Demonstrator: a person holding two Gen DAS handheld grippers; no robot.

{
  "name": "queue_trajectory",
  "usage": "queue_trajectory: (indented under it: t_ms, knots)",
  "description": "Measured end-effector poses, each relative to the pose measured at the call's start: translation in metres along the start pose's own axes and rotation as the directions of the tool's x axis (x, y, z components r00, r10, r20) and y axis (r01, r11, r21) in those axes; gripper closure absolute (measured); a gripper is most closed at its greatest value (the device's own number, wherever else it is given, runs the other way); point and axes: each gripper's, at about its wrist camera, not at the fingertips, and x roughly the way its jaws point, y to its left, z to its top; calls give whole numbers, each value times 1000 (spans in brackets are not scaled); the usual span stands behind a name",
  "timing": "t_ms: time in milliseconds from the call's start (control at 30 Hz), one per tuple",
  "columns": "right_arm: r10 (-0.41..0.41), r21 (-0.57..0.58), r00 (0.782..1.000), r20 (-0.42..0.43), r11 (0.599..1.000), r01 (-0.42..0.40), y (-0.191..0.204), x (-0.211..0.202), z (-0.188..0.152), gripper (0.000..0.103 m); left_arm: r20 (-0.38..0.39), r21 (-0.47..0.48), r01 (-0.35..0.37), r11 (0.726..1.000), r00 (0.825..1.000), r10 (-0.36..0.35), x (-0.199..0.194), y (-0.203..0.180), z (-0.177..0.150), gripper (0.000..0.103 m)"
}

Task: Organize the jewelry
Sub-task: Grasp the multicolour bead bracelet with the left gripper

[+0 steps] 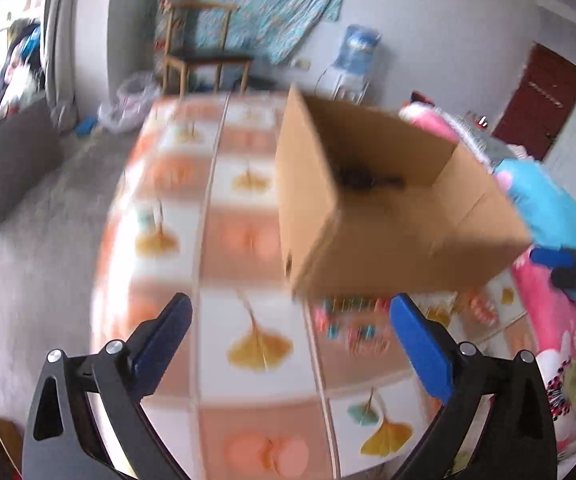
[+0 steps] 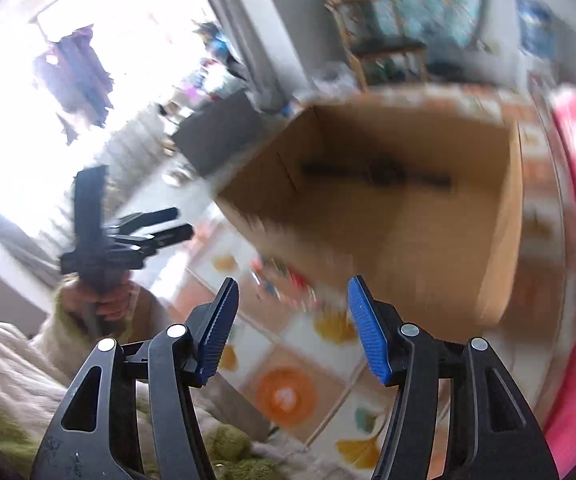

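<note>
both claws empty, left claw point(image 1: 290, 330) spread wide, right claw point(image 2: 292, 320) half open; remaining jewelry point(image 1: 352, 326) lies on the counter point(image 1: 247, 208) touching the cardboard box point(image 1: 388, 208); advise slowing, then pinching one piece cleanly.

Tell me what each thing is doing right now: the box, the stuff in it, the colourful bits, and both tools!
Cardboard box: open at the top, standing on the patterned table.
Dark item: lying inside the box, too blurred to name.
Colourful small pieces: loose on the table beside the box, blurred.
Left tool: open wide, holding nothing.
Right tool: open, holding nothing.
</note>
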Motion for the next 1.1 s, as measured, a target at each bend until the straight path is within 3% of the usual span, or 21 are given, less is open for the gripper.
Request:
queue_trajectory:
  t_ms: [100,167,300,433,567,867,967,1100]
  knots:
    - [-105,41,993,-48,993,107,5,31,-34,48,-68,10,-27,1000,997,28,23,-7,-29,6]
    - [-125,61,990,-68,990,129,8,47,-48,53,-100,21,-38,999,994,40,35,-11,-39,6]
    - [-96,140,993,-65,985,104,6,62,-50,65,-96,99,-116,988,987,126,44,-23,-53,6]
    - [-80,198,997,-6,977,80,1,69,-32,69,-63,163,-168,972,982,180,46,-30,-64,6]
    - [-137,157,990,18,979,133,13,87,-17,73,-36,163,-160,974,985,168,43,-28,-68,5]
    - [-215,91,976,-31,972,217,22,130,-3,82,-6,171,-160,972,987,164,37,-31,-75,5]
    - [-239,65,971,-34,969,240,22,127,-1,84,-19,180,-147,973,988,153,38,-30,-70,6]
    - [-256,38,965,-48,965,258,26,135,1,86,63,133,-51,990,997,43,27,-23,-56,6]
